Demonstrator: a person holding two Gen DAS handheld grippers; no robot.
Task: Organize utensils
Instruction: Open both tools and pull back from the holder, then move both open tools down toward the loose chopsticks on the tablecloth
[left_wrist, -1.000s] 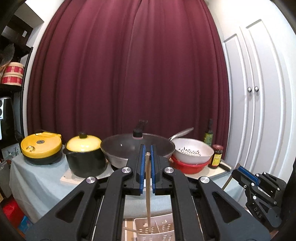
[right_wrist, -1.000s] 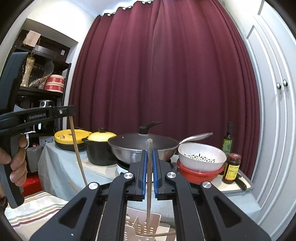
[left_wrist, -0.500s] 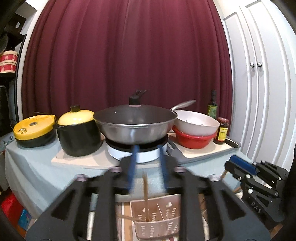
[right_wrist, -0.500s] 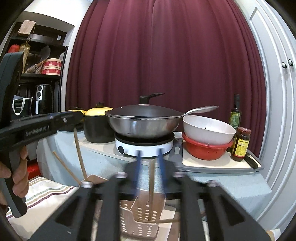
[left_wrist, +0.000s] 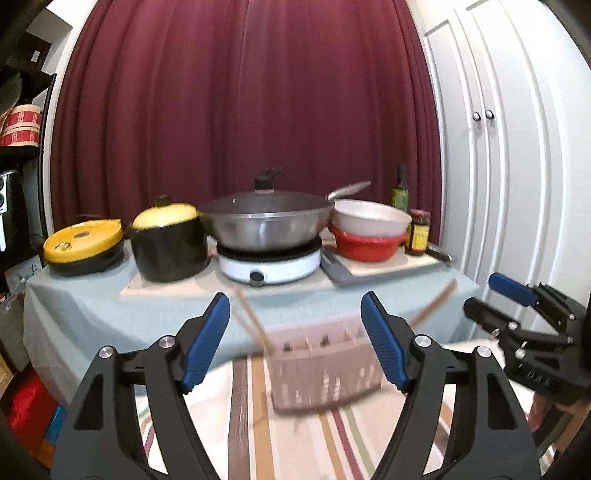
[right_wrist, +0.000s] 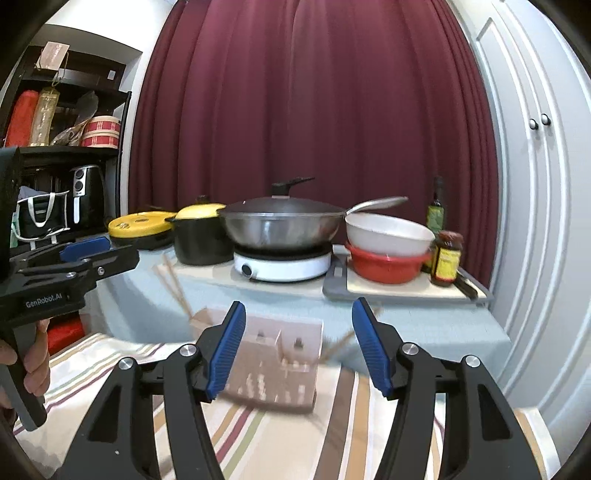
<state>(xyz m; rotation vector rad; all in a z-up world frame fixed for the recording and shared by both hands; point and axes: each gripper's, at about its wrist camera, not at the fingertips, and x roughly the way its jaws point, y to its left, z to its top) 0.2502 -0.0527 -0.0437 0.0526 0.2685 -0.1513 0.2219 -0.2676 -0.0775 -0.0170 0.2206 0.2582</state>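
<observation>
A beige perforated utensil caddy (left_wrist: 325, 373) (right_wrist: 280, 365), blurred, stands on a striped cloth (left_wrist: 243, 417) just beyond both grippers. Wooden chopsticks (left_wrist: 249, 319) lean out of its left side, and another chopstick (left_wrist: 436, 304) slants out on the right. In the right wrist view the chopsticks (right_wrist: 173, 282) lean left and one (right_wrist: 341, 341) pokes out low on the right. My left gripper (left_wrist: 295, 314) (right_wrist: 110, 253) is open and holds nothing. My right gripper (right_wrist: 299, 306) (left_wrist: 491, 301) is open too, with the caddy showing between its blue pads.
Behind the caddy a table with a pale blue cloth (left_wrist: 92, 306) carries a yellow-lidded cooker (left_wrist: 83, 242), a black pot (left_wrist: 168, 240), a wok on a white hob (left_wrist: 266, 229), stacked bowls (left_wrist: 369, 232) and bottles (left_wrist: 419, 232). White cupboard doors (left_wrist: 498, 166) stand right, shelves (right_wrist: 55, 155) left.
Both grippers went from shut on an upright chopstick to wide open. The chopsticks dropped into the caddy and now lean outward. Both cameras have pulled back and lowered.
</observation>
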